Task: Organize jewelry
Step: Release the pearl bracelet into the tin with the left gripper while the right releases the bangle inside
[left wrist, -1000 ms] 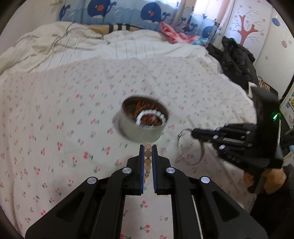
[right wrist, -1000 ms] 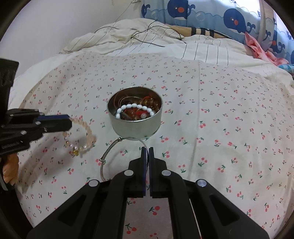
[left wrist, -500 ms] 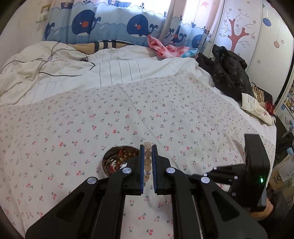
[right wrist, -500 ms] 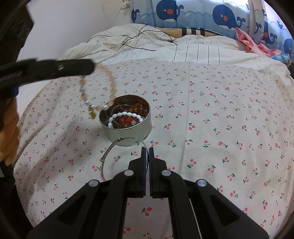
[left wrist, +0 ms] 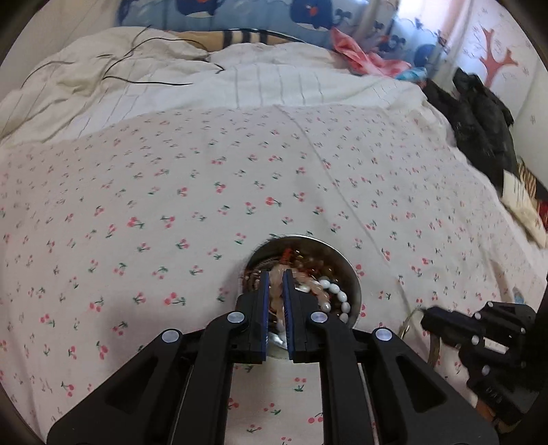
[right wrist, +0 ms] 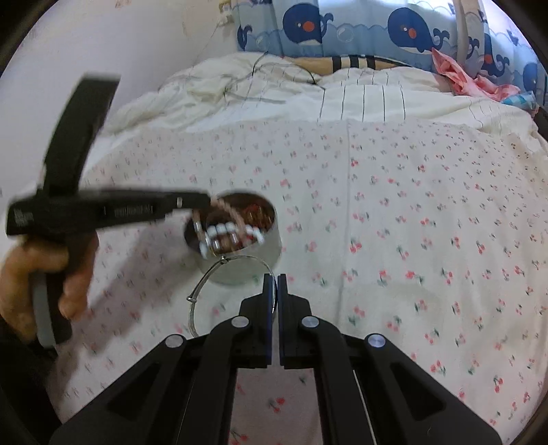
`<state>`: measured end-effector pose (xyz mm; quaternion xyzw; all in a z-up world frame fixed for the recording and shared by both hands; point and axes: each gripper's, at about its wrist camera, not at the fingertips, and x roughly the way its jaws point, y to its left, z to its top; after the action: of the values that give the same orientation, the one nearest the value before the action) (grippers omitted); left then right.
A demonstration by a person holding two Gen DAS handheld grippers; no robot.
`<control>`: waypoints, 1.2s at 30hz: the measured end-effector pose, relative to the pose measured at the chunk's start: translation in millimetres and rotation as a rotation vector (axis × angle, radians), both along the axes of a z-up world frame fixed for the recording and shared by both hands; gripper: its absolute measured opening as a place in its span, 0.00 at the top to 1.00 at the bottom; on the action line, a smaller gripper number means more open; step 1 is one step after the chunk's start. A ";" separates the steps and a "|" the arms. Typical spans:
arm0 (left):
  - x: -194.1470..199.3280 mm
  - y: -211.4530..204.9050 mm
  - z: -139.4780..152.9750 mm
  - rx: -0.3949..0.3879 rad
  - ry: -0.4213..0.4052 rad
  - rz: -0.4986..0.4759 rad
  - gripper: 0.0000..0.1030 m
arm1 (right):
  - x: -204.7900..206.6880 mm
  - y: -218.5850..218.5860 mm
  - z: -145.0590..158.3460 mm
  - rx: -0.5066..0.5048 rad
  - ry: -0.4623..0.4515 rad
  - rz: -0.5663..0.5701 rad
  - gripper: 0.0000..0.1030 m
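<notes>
Both jaws are nearly pressed together, each pinching a piece of jewelry. From here I go from the largest thing to the smallest.

The bed point(right wrist: 428, 212) fills both views, covered with a white sheet printed with small red cherries. At its far end lies a crumpled cream blanket point(left wrist: 144, 68), and behind it hangs a blue curtain point(right wrist: 342, 27) with whales. A dark coat point(left wrist: 479, 116) lies at the right edge of the bed in the left wrist view.

On the sheet stands a round metal tin point(right wrist: 246, 263), upright and open, with mixed jewelry inside. A white bracelet point(right wrist: 233, 232) of oval beads lies at the top of this pile; in the left wrist view it is on the right side of the tin.

The left gripper point(left wrist: 275, 291) hovers just over the tin, and its blue fingers point(left wrist: 264, 308) hold a pink bracelet point(left wrist: 275, 284) that hangs down into the tin. In the right wrist view this bracelet is blurred. A hand point(right wrist: 37, 274) holds the handle of this gripper.

The right gripper point(right wrist: 275, 284) is just beside the tin, on the near side. It pinches a thin metal bangle point(right wrist: 205, 291), which hangs to the left and touches the wall of the tin, or is very near to it; I cannot tell which.
</notes>
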<state>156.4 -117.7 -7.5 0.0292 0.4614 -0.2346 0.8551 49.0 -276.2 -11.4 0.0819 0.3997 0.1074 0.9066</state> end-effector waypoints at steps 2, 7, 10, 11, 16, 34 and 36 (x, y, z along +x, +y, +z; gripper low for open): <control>1.5 9.9 4.3 -0.026 0.008 0.014 0.84 | 11.9 2.8 6.7 -0.006 -0.021 -0.009 0.97; 0.0 32.0 14.7 -0.077 0.006 0.076 0.64 | 44.1 23.0 8.2 -0.045 -0.023 0.010 0.97; 0.5 38.7 18.5 -0.092 0.006 0.087 0.62 | 55.7 35.1 4.6 -0.062 -0.019 0.030 0.97; 0.2 39.2 20.0 -0.092 0.001 0.089 0.61 | 59.6 39.7 3.2 -0.066 -0.018 0.035 0.97; -1.4 39.1 21.3 -0.080 -0.015 0.093 0.50 | 73.6 53.8 -10.1 -0.112 0.001 0.033 0.97; -31.5 20.0 21.8 0.048 -0.119 0.079 0.25 | 35.1 47.6 -5.0 -0.156 -0.028 -0.009 0.47; -44.9 20.6 21.7 0.058 -0.147 0.092 0.19 | 11.2 43.9 -6.2 -0.183 -0.033 -0.029 0.32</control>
<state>111.5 -97.1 14.2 0.0497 0.4046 -0.1790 0.8954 60.2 -232.3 -17.6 0.0028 0.3917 0.0584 0.9182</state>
